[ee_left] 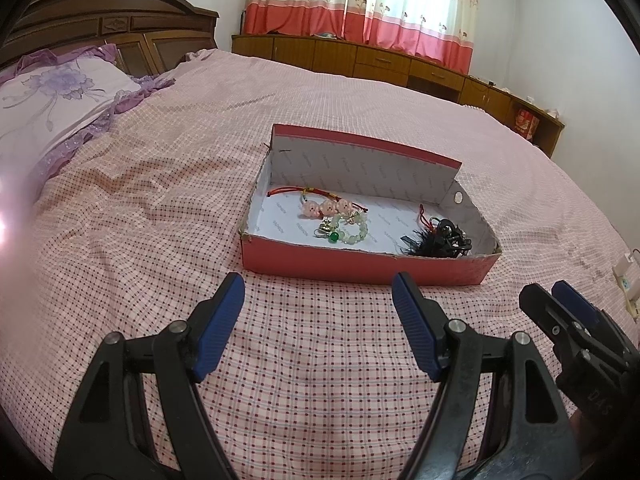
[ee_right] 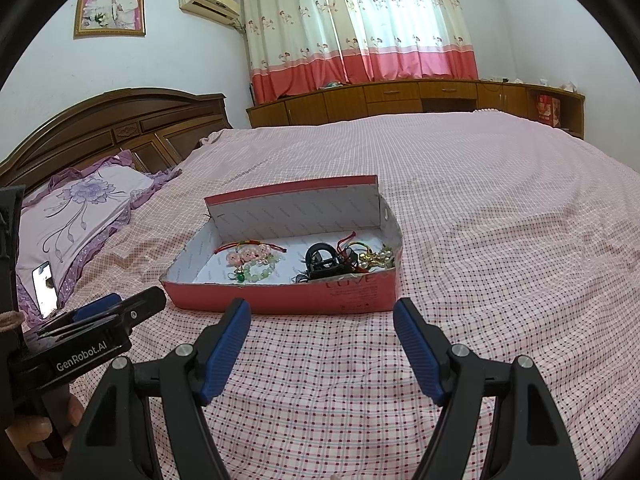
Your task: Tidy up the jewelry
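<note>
Through the left wrist view, I am holding my left gripper [ee_left: 318, 286] wide apart and empty above the checked bedspread [ee_left: 160, 184], just short of the red box [ee_left: 360, 262]. Inside it, a pink-bead bracelet [ee_left: 326, 207] is lying against a green bead bracelet [ee_left: 352, 230], and a black hair clip [ee_left: 448, 236] is sitting in the right corner. My right gripper [ee_left: 556, 294] is showing at the edge.

Through the right wrist view, I am keeping my right gripper [ee_right: 322, 312] spread wide, gripping nothing, before the same box [ee_right: 280, 298]. Red cords and gold pieces [ee_right: 370, 256] are lying at its right end.
</note>
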Motion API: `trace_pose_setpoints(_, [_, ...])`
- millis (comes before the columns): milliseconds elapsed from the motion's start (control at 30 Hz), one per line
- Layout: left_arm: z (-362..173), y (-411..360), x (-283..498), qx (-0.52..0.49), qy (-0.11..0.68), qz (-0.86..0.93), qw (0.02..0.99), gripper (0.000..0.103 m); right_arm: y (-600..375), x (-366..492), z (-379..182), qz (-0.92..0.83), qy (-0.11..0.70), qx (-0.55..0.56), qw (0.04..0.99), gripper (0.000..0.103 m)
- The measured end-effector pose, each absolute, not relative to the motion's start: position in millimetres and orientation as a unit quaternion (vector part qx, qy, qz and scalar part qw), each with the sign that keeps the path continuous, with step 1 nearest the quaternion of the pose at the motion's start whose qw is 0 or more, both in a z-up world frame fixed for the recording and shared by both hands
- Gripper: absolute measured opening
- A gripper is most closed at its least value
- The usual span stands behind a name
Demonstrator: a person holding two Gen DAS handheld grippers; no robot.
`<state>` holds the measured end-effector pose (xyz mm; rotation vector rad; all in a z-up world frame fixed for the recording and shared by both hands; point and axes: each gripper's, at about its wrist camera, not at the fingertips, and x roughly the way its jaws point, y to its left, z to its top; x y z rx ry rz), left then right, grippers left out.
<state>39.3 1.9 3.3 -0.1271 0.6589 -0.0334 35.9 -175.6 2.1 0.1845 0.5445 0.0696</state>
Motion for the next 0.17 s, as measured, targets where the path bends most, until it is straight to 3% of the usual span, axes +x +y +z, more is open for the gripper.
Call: trace_pose_setpoints(167, [0.5,1.3,40.9,-0.064,0.330,-0.019,0.941,0.068,-175.5,36.7,2.2,0.035,0.268,0.092,0.958,0.076])
